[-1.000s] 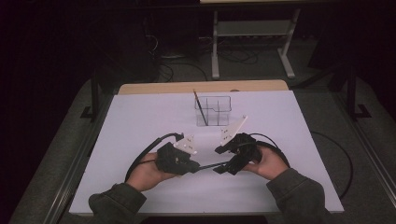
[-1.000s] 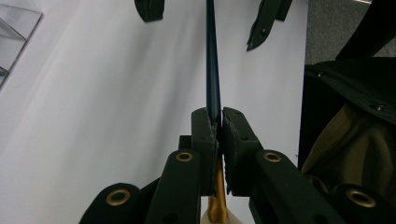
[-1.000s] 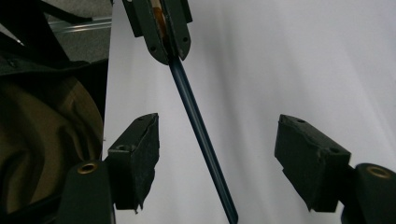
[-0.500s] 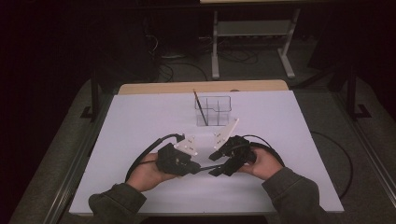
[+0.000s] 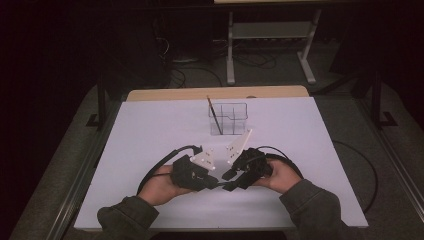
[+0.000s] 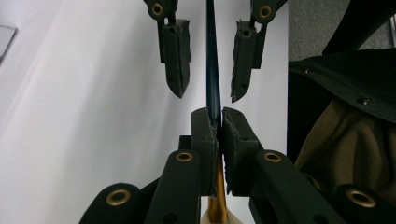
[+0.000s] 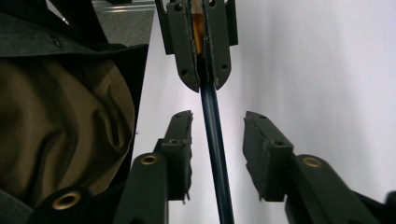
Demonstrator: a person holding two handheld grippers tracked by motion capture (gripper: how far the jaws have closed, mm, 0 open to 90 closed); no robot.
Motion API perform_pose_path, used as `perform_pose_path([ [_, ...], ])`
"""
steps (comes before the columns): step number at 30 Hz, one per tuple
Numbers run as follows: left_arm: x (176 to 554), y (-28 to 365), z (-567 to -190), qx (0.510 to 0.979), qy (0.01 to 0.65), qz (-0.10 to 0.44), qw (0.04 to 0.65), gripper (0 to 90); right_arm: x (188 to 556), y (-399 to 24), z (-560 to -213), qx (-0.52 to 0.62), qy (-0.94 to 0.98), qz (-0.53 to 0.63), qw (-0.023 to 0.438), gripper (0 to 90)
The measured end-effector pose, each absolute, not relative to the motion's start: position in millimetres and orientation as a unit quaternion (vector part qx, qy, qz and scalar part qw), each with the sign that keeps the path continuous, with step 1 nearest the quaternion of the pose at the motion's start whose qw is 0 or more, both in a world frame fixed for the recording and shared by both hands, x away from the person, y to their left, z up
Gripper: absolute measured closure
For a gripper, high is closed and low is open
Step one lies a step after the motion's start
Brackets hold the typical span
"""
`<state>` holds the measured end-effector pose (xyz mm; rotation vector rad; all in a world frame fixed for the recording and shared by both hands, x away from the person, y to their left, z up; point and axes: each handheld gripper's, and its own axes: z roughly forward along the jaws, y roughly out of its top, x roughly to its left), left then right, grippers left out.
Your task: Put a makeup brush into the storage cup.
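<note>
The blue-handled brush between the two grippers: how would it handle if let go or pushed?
The brush looks thin and straight, so probably stiff and light. Its round, glossy handle may roll on the table or slip. The left gripper clamps it; the right gripper's jaws, just closing, aren't yet touching.

The right gripper (image 5: 226, 181) now sits closer to the left gripper (image 5: 214, 183), the two almost tip to tip over the white table (image 5: 150, 125); its jaws have just been closing around the dark blue brush handle (image 7: 214, 135), pads not yet touching it; its white top plate (image 5: 239, 145) stands lower and nearer than before.
</note>
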<state>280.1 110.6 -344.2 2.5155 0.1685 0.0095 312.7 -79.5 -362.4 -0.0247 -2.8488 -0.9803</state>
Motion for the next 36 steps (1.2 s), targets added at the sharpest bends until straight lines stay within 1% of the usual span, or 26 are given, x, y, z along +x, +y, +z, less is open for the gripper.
perform_pose_path([
  [10,279.0,106.7,-344.9,0.951,0.056,0.001,0.304,83.8,311.7,-79.1,-363.2,0.001,-0.942,-0.324,0.084,73.8],
  [20,278.5,105.1,-345.3,0.952,0.049,0.000,0.302,83.8,311.8,-78.3,-364.1,0.004,-0.942,-0.321,0.098,80.1],
  [34,279.1,105.9,-345.7,0.953,0.039,-0.007,0.300,83.5,311.9,-79.1,-366.0,0.012,-0.940,-0.322,0.111,82.8],
  [36,278.9,106.2,-346.2,0.951,0.046,-0.010,0.306,82.7,311.9,-79.5,-366.4,0.010,-0.940,-0.324,0.110,82.9],
])
